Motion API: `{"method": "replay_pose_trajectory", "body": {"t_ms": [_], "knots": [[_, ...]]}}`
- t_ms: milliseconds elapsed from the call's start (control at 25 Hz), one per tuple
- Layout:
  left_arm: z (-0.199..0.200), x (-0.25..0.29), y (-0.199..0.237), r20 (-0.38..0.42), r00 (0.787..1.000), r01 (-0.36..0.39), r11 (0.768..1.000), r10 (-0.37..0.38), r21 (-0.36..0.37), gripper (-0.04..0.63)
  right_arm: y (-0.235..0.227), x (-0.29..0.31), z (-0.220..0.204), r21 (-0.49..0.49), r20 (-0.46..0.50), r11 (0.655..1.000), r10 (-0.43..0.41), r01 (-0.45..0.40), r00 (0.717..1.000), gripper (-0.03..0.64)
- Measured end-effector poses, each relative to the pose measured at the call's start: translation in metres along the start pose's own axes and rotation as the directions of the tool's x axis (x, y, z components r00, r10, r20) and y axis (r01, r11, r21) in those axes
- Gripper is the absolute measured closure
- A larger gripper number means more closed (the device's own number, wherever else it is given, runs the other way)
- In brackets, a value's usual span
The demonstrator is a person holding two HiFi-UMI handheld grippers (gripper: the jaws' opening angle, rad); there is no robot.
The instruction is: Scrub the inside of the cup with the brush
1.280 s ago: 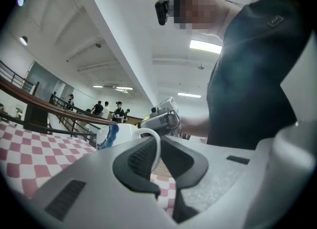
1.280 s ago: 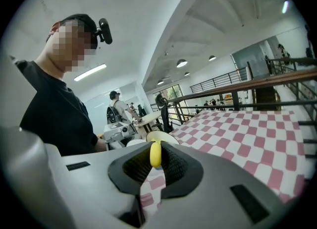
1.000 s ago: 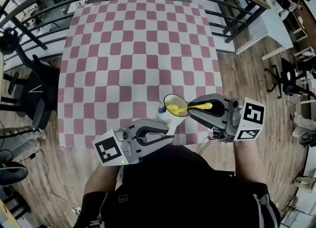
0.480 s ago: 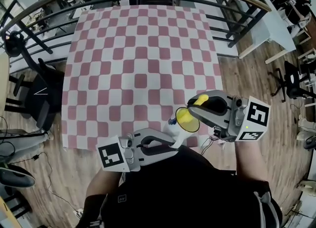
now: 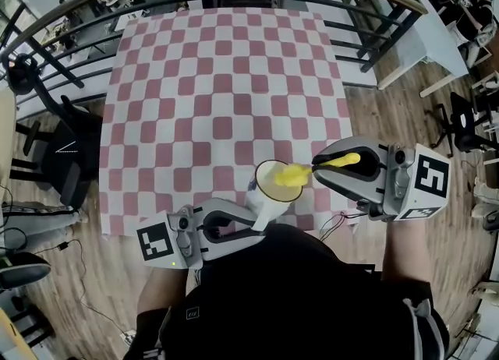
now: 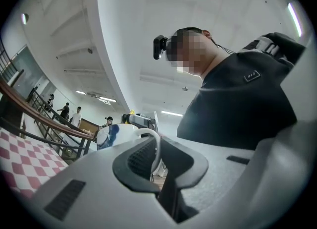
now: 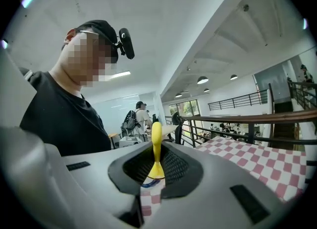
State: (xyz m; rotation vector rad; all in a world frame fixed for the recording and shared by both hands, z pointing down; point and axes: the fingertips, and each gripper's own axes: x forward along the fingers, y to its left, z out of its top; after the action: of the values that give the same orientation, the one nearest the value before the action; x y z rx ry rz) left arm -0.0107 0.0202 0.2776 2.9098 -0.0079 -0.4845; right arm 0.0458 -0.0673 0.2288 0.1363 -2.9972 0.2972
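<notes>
The left gripper [image 5: 251, 222] pinches the thin handle of the white ceramic cup [image 5: 267, 201], holding it tilted over the near edge of the red-and-white checked table [image 5: 226, 78]. The right gripper [image 5: 321, 168] clamps the yellow plastic brush [image 5: 293, 174], whose head is at the cup's mouth

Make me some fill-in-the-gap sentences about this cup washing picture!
1. The left gripper holds the cup by its ____.
2. The brush in the right gripper is coloured ____.
3. The tablecloth has a pink and white ____ pattern.
Missing words: handle; yellow; checked.
</notes>
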Motion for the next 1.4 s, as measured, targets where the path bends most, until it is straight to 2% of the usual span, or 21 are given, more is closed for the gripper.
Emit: {"method": "replay_pose_trajectory", "body": {"t_ms": [200, 360, 560, 720, 1160, 1400], "knots": [[0.007, 0.0, -0.005, 0.014, 0.999, 0.033, 0.999, -0.033, 0.01, 0.555, 0.008, 0.003, 0.006, 0.07, 0.021, 0.991, 0.109, -0.11, 0.994, 0.574], [0.015, 0.004, -0.012, 0.04, 0.997, 0.067, 0.998, -0.068, 0.019, 0.555, 0.026, 0.023, 0.006, 0.073, 0.0, 0.982, 0.176, -0.175, 0.984, 0.572], [0.029, 0.005, -0.02, 0.1, 0.99, 0.096, 0.995, -0.097, 0.015, 0.555, 0.019, 0.025, 0.01, 0.075, 0.03, 0.989, 0.123, -0.125, 0.992, 0.571], [0.035, 0.002, -0.024, 0.121, 0.986, 0.11, 0.994, -0.113, 0.03, 0.555, 0.018, 0.015, 0.014, 0.115, 0.104, 0.984, 0.121, -0.133, 0.987, 0.569], [0.032, -0.001, -0.019, 0.108, 0.989, 0.096, 0.994, -0.1, 0.042, 0.555, -0.001, -0.002, 0.008, 0.168, 0.173, 0.984, 0.025, -0.055, 0.985, 0.566], [0.032, -0.002, -0.004, 0.087, 0.993, 0.077, 0.996, -0.082, 0.052, 0.555, -0.018, 0.013, 0.012, 0.182, 0.169, 0.982, 0.027, -0.058, 0.985, 0.566]]}}
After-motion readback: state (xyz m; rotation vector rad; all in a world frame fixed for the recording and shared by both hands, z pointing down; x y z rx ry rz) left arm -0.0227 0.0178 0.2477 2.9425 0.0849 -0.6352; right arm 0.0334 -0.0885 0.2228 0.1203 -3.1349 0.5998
